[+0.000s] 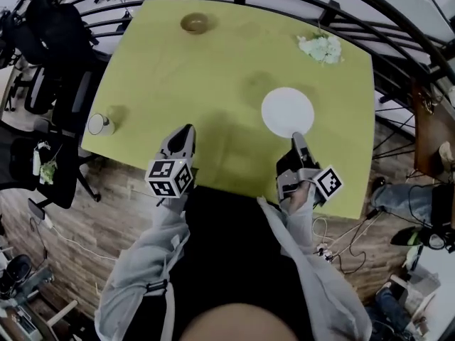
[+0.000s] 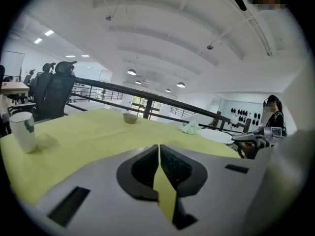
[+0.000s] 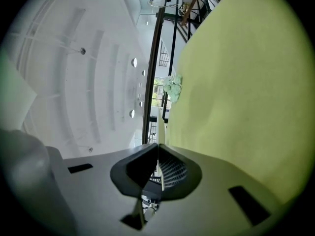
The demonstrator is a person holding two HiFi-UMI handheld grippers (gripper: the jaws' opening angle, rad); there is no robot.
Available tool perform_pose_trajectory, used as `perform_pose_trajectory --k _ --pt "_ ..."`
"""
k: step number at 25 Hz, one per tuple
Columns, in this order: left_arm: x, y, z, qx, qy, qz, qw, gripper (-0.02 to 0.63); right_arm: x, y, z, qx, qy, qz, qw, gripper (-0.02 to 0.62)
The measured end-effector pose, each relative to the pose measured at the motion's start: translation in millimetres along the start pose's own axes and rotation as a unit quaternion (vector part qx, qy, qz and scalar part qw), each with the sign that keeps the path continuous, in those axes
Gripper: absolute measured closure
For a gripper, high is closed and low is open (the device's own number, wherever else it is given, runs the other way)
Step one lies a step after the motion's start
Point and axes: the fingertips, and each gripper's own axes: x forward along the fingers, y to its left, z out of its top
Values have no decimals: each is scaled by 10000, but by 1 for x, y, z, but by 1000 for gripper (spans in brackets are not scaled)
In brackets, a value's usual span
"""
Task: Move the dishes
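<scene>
Right claw (image 1: 297, 138) pinches white plate (image 1: 287, 111) rim; left claw (image 1: 188, 129) closed, empty; bowl (image 1: 194, 24) contents unclear.

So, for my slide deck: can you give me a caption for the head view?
Right gripper pinches the near rim of the white plate at the yellow-green table; left gripper shut, empty.

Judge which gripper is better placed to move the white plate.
Right, probably. The right gripper sits at the near rim of the plate, jaws closed on what looks like its thin white edge. The left gripper is shut, empty, over bare table.
</scene>
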Motion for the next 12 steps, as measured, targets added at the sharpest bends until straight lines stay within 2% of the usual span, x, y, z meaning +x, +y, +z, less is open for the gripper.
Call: perform_pose_trajectory --k 6,12 --pt "-40 63 11 -158 -30 621 9979 581 50 10 -66 -58 747 -49 9972 577" --pt "-88 128 10 -411 -90 1410 9891 581 105 17 -140 -154 1658 -52 9860 577"
